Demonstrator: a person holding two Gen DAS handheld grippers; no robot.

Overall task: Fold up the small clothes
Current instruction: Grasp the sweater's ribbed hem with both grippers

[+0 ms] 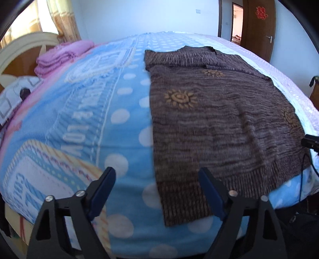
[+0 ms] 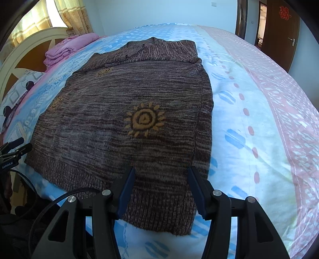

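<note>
Home bedroom: bed (image 1: 123, 111) wearing a blue dotted blanket, cream headboard (image 2: 22, 49) standing behind, folded pink bedding (image 1: 59, 57) lying by a pillow (image 2: 18, 93), curtains (image 2: 69, 16) hanging, wooden door (image 1: 259, 27) standing open.

1. Sweater (image 2: 127, 111) lies flat on the bed (image 2: 249, 111), hem at the near edge, collar at the far end.
2. Folded blanket (image 1: 61, 57) sits far left by the headboard (image 2: 30, 51).
3. Door (image 1: 259, 29) stands behind the bed, far right.

sweater (image 2: 127, 111): coarse ribbed knit, matt
blanket (image 1: 83, 119): soft fleece, fuzzy
door (image 1: 259, 29): smooth wood, slight sheen
</note>
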